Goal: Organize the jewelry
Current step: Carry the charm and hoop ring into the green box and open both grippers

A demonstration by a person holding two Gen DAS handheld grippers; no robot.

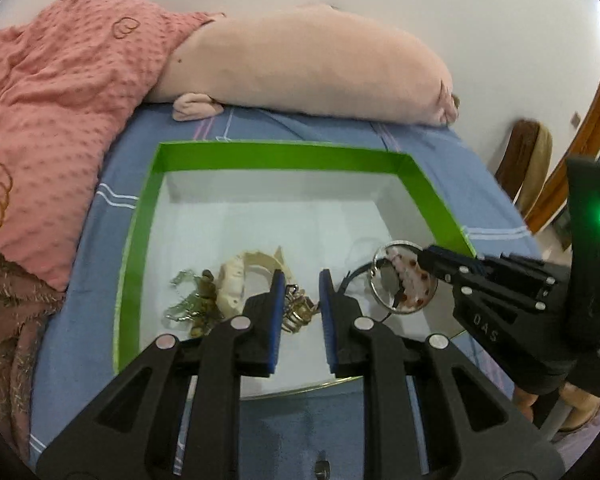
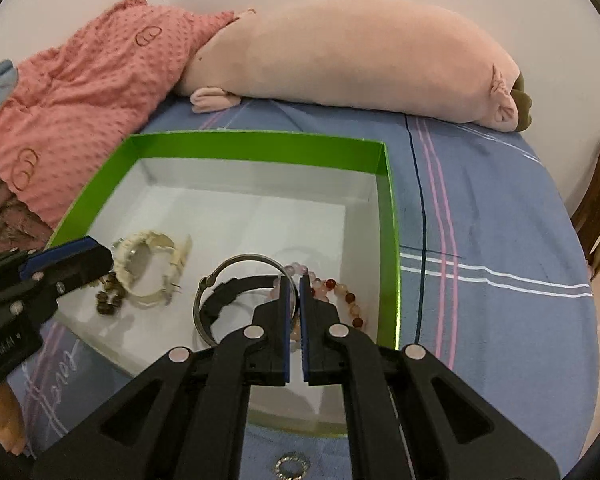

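A green-walled box (image 1: 342,156) with a white floor lies on the bed; it also shows in the right wrist view (image 2: 260,147). In it lie a cream bracelet (image 2: 148,268), dark brown beads (image 2: 108,304), a silvery chain (image 1: 182,304), a gold piece (image 1: 298,312), a silver bangle (image 2: 208,308) and a pink and red bead bracelet (image 2: 340,292). My right gripper (image 2: 296,280) is shut on the silver bangle, low inside the box at its right side. My left gripper (image 1: 302,276) is open, its fingers either side of the gold piece.
A pink plush pillow (image 2: 352,60) and a pink dotted blanket (image 2: 84,92) lie behind the box on the blue striped sheet (image 2: 480,240). A small sparkly ring (image 2: 292,466) lies on the sheet in front of the box. A wooden chair (image 1: 520,160) stands at the right.
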